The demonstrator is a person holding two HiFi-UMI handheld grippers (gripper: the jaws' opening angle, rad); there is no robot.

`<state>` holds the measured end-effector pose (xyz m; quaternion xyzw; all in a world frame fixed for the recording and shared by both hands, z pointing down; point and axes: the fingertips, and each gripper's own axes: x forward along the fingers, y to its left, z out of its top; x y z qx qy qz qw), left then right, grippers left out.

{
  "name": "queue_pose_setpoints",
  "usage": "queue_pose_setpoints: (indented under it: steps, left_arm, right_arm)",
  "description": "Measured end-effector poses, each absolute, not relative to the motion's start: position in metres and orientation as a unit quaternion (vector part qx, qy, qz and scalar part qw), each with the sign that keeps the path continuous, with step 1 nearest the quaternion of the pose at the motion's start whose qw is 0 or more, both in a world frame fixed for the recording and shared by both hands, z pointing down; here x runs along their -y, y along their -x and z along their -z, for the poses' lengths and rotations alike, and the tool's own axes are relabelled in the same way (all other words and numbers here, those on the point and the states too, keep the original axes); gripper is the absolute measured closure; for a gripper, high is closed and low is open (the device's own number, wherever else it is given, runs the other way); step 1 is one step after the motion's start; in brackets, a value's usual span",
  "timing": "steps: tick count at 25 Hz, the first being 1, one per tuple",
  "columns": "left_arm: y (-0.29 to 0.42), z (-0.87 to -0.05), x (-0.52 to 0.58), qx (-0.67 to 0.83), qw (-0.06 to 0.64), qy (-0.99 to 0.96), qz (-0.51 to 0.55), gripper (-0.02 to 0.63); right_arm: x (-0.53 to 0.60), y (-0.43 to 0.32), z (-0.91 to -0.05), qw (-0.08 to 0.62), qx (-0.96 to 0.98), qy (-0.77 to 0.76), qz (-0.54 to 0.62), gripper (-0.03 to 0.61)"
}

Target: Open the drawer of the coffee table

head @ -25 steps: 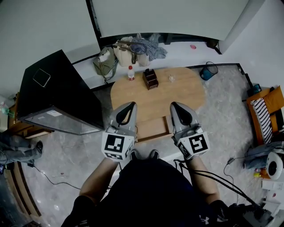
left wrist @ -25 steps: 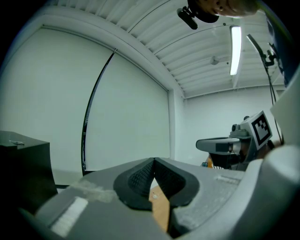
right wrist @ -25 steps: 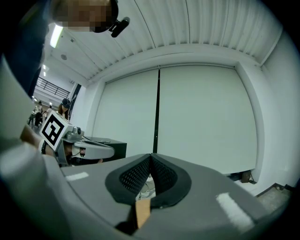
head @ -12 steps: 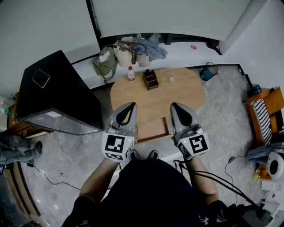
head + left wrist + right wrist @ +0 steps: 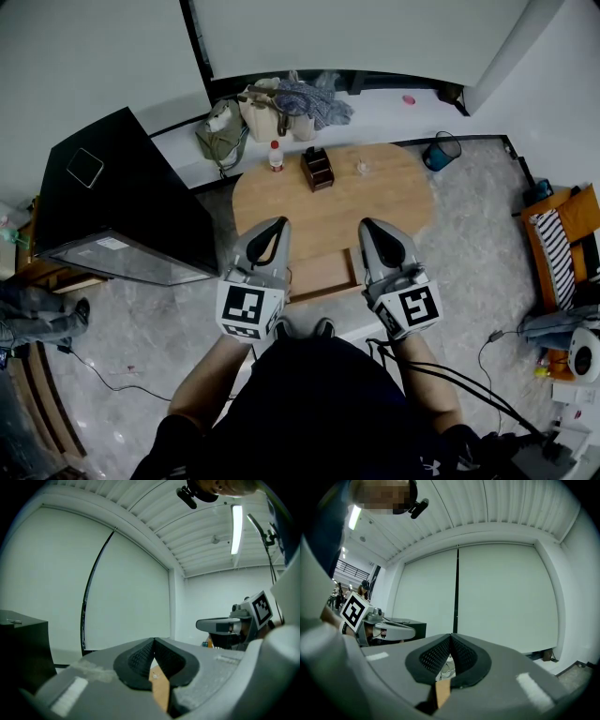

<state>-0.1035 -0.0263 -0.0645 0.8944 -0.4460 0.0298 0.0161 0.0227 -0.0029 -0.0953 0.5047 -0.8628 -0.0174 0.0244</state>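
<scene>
The oval wooden coffee table (image 5: 394,202) stands in front of me in the head view. A rectangular wooden drawer (image 5: 322,272) sticks out from its near edge, between my two grippers. My left gripper (image 5: 277,224) hovers over the table's near left part, shut and empty. My right gripper (image 5: 367,226) hovers over the near right part, also shut and empty. In the left gripper view the left gripper (image 5: 153,641) has its black pads pressed together and points level at a white wall. The right gripper (image 5: 450,636) looks the same in the right gripper view.
On the table's far side stand a dark wooden organizer (image 5: 318,167), a red-capped bottle (image 5: 277,155) and a small glass (image 5: 362,167). A black cabinet (image 5: 122,197) stands to the left. Bags (image 5: 272,108) lie by the far wall, a blue bin (image 5: 439,150) at the right.
</scene>
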Motion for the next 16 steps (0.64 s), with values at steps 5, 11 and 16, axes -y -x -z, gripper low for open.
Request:
queue_pose_setpoints:
  steps: [5,11,16]
  left_arm:
    - [0.104,0.0612,0.0262,0.445,0.018,-0.895,-0.033,0.612]
    - [0.1041,0.062,0.0257,0.445,0.018,-0.895,-0.034,0.612]
    - [0.1048,0.0611,0.0242,0.443,0.018,-0.895,-0.034,0.612]
  right_arm:
    - [0.0037,-0.0214,0.0927,0.024,0.863,-0.505,0.014,0.577]
    - [0.0028,-0.0213,0.0929,0.025,0.863,-0.505,0.014,0.577]
    - [0.0005,-0.0209,0.092,0.026,0.863,-0.505,0.014,0.577]
